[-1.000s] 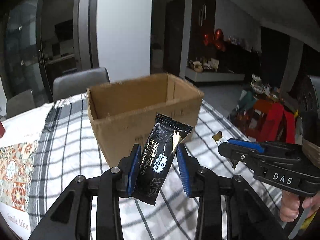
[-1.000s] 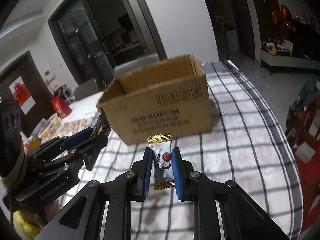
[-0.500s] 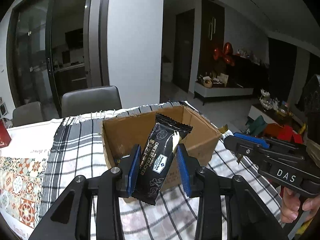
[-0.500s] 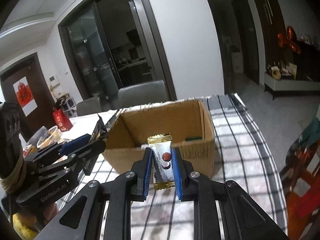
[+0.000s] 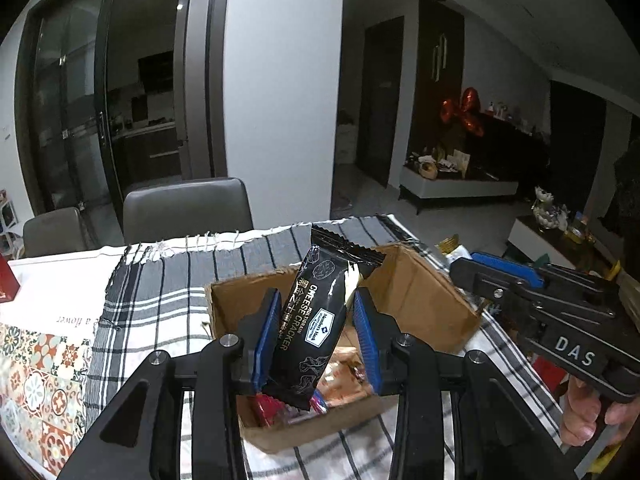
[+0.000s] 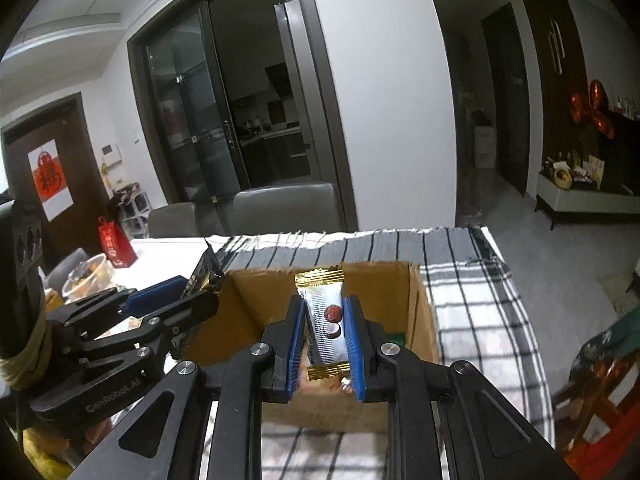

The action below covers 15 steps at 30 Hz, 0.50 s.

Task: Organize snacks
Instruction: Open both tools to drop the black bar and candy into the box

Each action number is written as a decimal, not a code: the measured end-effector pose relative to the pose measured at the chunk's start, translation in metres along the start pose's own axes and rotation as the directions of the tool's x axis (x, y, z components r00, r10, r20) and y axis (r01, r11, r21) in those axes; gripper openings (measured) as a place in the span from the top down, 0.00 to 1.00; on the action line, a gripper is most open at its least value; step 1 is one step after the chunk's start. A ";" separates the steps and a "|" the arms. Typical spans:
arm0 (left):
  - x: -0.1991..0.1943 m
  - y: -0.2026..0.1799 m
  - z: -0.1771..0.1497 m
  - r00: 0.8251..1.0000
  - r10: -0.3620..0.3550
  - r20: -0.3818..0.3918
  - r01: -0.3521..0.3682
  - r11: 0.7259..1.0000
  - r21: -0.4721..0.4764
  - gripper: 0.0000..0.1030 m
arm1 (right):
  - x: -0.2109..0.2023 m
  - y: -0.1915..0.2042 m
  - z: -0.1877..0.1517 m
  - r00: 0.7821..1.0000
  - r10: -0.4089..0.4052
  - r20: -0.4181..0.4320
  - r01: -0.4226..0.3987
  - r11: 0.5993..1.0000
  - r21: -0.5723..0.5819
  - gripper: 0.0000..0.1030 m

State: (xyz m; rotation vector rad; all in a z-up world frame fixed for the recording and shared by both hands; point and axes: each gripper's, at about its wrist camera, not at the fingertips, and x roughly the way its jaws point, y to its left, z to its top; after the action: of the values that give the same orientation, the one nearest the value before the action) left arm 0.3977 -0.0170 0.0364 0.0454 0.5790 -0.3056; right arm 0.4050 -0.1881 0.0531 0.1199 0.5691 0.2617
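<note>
My left gripper [image 5: 316, 334] is shut on a black cheese cracker packet [image 5: 320, 320] and holds it above the open cardboard box [image 5: 432, 304]. Several wrapped snacks [image 5: 344, 376] lie in the box bottom. My right gripper [image 6: 323, 334] is shut on a white and gold snack bar [image 6: 325, 320] and holds it over the same box [image 6: 420, 316]. The right gripper shows at the right of the left wrist view [image 5: 496, 272]. The left gripper shows at the left of the right wrist view [image 6: 180, 296], with the cracker packet's end [image 6: 204, 272] in it.
The box stands on a black and white checked cloth [image 5: 160, 292] over a table. A patterned mat [image 5: 36, 372] lies at the left. Grey chairs [image 5: 188, 208] stand behind the table. A red bag [image 6: 114, 246] and a glass bowl [image 6: 86, 276] sit far left.
Both grippers have risen and moved forward over the box. The views now look down into the box instead of at its side. Both still hold their snacks.
</note>
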 end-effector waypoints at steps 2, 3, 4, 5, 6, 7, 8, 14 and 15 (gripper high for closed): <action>0.007 0.001 0.003 1.000 0.013 -0.013 -0.013 1.000 -0.005 0.51 | 0.006 -0.002 0.003 1.000 -0.015 -0.011 0.015 1.000 0.001 0.72; 0.009 0.001 0.005 1.000 0.020 -0.015 -0.021 1.000 -0.007 0.43 | 0.008 -0.004 0.004 0.999 -0.027 -0.018 0.027 1.000 0.004 0.57; 0.009 0.002 0.005 1.000 0.026 -0.013 -0.026 1.000 -0.009 0.43 | 0.008 -0.005 0.004 0.999 -0.042 -0.020 0.042 0.999 0.010 0.54; 0.007 0.001 0.006 1.000 0.029 -0.008 -0.029 1.000 -0.007 0.42 | 0.007 -0.006 0.004 0.998 -0.053 -0.019 0.053 0.999 0.011 0.54; 0.005 -0.001 0.006 0.999 0.035 -0.003 -0.035 0.999 0.001 0.40 | 0.007 -0.007 0.004 0.998 -0.058 -0.021 0.058 0.998 0.005 0.54; 0.003 -0.002 0.007 0.999 0.047 -0.006 -0.047 0.999 0.007 0.36 | 0.006 -0.008 0.004 0.997 -0.066 -0.029 0.066 0.998 -0.004 0.54; 0.002 -0.003 0.007 0.998 0.067 -0.010 -0.067 0.998 0.010 0.30 | 0.006 -0.008 0.004 0.997 -0.073 -0.039 0.072 0.997 -0.008 0.54; -0.019 -0.007 0.008 0.989 0.148 0.000 -0.148 0.989 0.013 0.21 | -0.007 -0.010 0.006 0.993 -0.097 -0.062 0.096 0.995 -0.018 0.47; -0.025 -0.006 0.008 0.988 0.155 0.000 -0.155 0.988 0.012 0.20 | -0.010 -0.008 0.007 0.993 -0.100 -0.062 0.099 0.995 -0.017 0.46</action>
State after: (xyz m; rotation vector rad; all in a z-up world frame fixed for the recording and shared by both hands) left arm 0.3807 -0.0169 0.0571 0.1017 0.5710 -0.1573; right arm 0.4026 -0.1984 0.0624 0.0696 0.6333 0.1732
